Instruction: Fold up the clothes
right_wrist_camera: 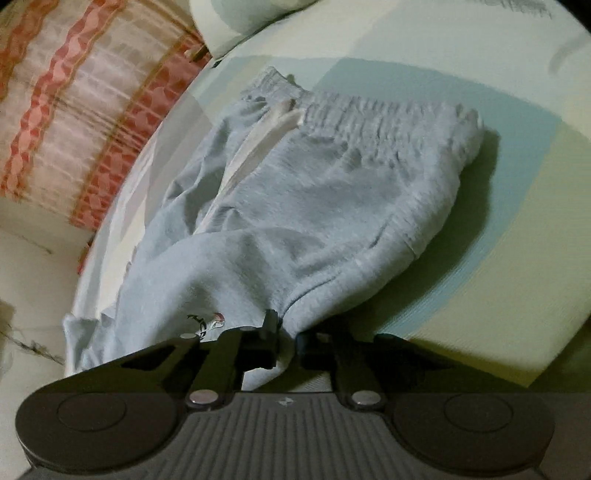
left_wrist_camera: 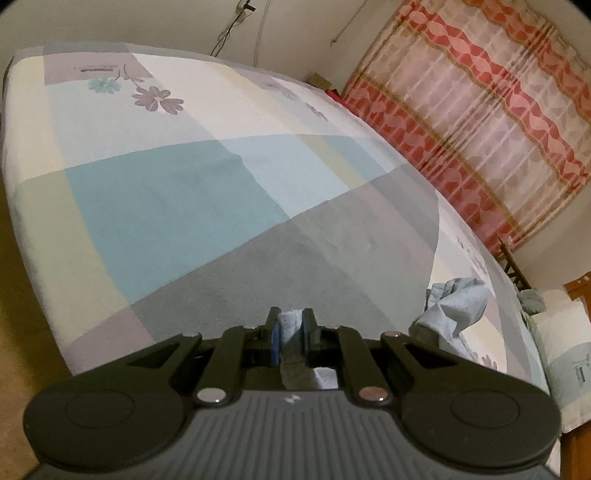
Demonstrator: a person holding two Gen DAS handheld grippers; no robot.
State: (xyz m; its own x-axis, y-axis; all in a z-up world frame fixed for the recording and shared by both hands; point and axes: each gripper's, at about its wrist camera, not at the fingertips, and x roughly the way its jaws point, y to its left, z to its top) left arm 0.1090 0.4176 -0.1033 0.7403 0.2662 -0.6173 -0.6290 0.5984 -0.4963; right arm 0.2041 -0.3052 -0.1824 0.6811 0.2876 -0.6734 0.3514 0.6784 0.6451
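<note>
Light grey sweatpants (right_wrist_camera: 295,206) with an elastic waistband and a white drawstring lie on the bed, waistband at the far end. My right gripper (right_wrist_camera: 285,332) is shut on a leg of the sweatpants near a small printed logo. My left gripper (left_wrist_camera: 291,325) is shut on a piece of the same light grey cloth, held above the bed. Another bunched part of the grey cloth (left_wrist_camera: 454,306) shows to the right in the left wrist view.
The bed has a pastel patchwork sheet (left_wrist_camera: 177,206) with flower prints. A red and cream curtain (left_wrist_camera: 480,122) hangs behind it. A pillow (left_wrist_camera: 557,354) lies at the right, another pillow (right_wrist_camera: 243,18) at the top in the right wrist view.
</note>
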